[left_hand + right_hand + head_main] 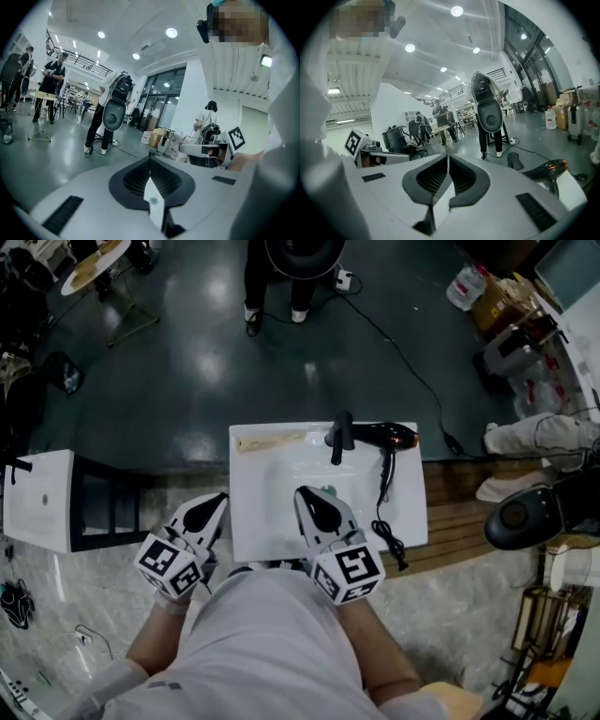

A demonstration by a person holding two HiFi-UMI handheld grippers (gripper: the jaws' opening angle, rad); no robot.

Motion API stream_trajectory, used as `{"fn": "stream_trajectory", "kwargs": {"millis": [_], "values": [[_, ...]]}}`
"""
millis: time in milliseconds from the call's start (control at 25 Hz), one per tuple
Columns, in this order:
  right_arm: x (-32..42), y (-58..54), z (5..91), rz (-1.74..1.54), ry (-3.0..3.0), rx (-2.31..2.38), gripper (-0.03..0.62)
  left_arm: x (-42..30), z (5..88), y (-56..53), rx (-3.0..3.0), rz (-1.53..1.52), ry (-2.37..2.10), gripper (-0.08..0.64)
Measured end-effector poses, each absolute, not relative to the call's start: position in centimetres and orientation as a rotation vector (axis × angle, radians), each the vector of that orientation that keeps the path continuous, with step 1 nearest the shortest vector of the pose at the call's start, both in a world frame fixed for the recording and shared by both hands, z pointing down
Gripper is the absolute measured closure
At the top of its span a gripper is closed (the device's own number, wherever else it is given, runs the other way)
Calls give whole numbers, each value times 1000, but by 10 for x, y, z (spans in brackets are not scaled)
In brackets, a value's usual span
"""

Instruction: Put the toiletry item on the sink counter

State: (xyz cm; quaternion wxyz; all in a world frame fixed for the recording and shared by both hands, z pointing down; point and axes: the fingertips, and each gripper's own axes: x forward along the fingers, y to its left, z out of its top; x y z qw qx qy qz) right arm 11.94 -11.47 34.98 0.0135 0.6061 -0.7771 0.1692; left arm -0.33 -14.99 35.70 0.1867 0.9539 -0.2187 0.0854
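Observation:
A white sink counter (405, 521) stands in front of me with a black faucet (341, 436) at its back edge. A long pale wooden toiletry item (270, 442) lies flat on the counter's back left. A black and orange hair dryer (390, 436) rests at the back right; in the right gripper view the hair dryer (549, 168) shows low on the right. My left gripper (217, 502) hovers just off the counter's left front corner, jaws shut and empty (150, 162). My right gripper (306, 494) hangs over the basin's front, shut and empty (447, 157). A small teal thing (329, 490) shows beside its tip.
The dryer's black cord (386, 531) coils on the counter's right side and trails off to the floor. A white cabinet (37, 500) with a dark frame stands left of the sink. A person (279, 277) stands beyond the counter. Boxes and bottles (487, 296) crowd the far right.

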Motion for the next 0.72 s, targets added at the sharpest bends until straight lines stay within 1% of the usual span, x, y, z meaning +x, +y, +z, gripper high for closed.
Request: {"fn": "stream_trajectory", "kwargs": {"millis": [720], "values": [[113,-107,340,468,-2412,1865,565,-4,348,-143,2703,246,-610,543]]}}
